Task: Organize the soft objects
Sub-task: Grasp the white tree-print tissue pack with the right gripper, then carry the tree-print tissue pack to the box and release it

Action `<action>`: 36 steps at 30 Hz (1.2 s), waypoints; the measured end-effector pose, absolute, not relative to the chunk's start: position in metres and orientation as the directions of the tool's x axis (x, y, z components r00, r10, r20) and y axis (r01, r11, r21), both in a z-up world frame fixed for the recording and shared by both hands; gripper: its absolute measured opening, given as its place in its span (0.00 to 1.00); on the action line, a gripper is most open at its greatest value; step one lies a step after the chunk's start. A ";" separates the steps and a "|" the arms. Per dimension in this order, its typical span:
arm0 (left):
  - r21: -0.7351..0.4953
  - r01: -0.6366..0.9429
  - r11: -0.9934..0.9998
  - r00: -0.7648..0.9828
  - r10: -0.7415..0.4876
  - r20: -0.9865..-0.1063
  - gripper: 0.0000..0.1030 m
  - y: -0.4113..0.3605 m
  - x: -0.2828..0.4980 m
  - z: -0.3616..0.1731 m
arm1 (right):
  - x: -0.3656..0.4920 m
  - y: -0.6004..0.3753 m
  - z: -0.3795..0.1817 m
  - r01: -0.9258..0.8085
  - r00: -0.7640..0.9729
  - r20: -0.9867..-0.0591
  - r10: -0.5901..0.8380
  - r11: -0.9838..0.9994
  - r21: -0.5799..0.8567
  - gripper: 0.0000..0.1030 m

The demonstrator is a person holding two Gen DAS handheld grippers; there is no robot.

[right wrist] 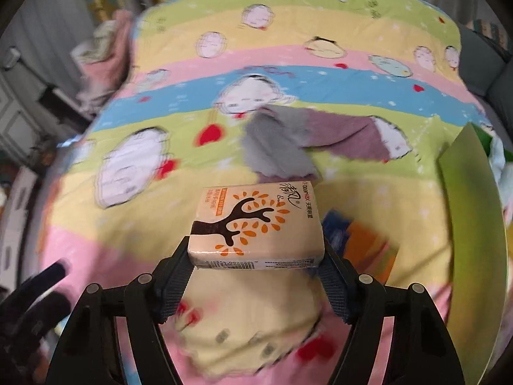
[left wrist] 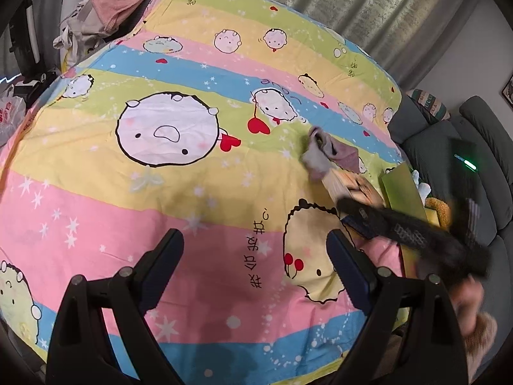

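Observation:
My right gripper (right wrist: 256, 253) is shut on a beige tissue pack (right wrist: 256, 227) printed with a brown tree and orange leaves, held above the striped cartoon bedspread (right wrist: 288, 89). A grey and mauve cloth (right wrist: 307, 138) lies crumpled on the bedspread just beyond the pack. My left gripper (left wrist: 255, 243) is open and empty over the pink stripe of the bedspread (left wrist: 160, 166). In the left wrist view the cloth (left wrist: 330, 154) lies to the right, and the right gripper (left wrist: 416, 234) shows blurred with the pack (left wrist: 352, 189) in it.
A green box flap (right wrist: 468, 205) stands at the bed's right edge, with a blue and orange item (right wrist: 362, 234) beside it. Piled clothes (left wrist: 118, 3) lie at the far left corner. A grey sofa (left wrist: 449, 147) is to the right.

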State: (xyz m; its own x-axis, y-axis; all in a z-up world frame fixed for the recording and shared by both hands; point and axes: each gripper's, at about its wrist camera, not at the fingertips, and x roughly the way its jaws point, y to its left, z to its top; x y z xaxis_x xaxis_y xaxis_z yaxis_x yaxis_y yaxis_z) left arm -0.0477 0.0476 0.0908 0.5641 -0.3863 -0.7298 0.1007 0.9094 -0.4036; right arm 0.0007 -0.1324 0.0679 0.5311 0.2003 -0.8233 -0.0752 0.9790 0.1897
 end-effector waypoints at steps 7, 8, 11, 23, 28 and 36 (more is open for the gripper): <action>-0.380 0.087 0.921 0.559 -0.361 -0.746 0.88 0.047 -0.050 0.089 | -0.046 -0.113 0.050 -0.122 0.474 -0.811 0.343 0.938 0.325 0.73; -0.378 0.086 0.922 0.555 -0.360 -0.750 0.88 0.046 -0.051 0.087 | -0.046 -0.112 0.042 -0.114 0.451 -0.825 0.342 0.938 0.327 0.73; -0.368 0.087 0.926 0.539 -0.355 -0.764 0.88 0.043 -0.052 0.082 | -0.053 -0.121 0.035 -0.075 0.432 -0.834 0.343 0.936 0.345 0.76; -0.395 0.147 0.907 0.456 -0.416 -0.787 0.78 0.011 -0.053 0.061 | -0.050 -0.165 0.064 -0.007 0.514 -0.740 0.433 0.865 0.502 0.74; -0.405 0.178 0.897 0.389 -0.442 -0.808 0.71 -0.013 -0.056 0.049 | -0.038 -0.155 0.044 -0.006 0.434 -0.782 0.448 0.869 0.494 0.53; -0.435 0.215 0.875 0.352 -0.484 -0.801 0.46 -0.036 -0.055 0.039 | -0.032 -0.147 0.022 -0.006 0.383 -0.812 0.440 0.881 0.474 0.53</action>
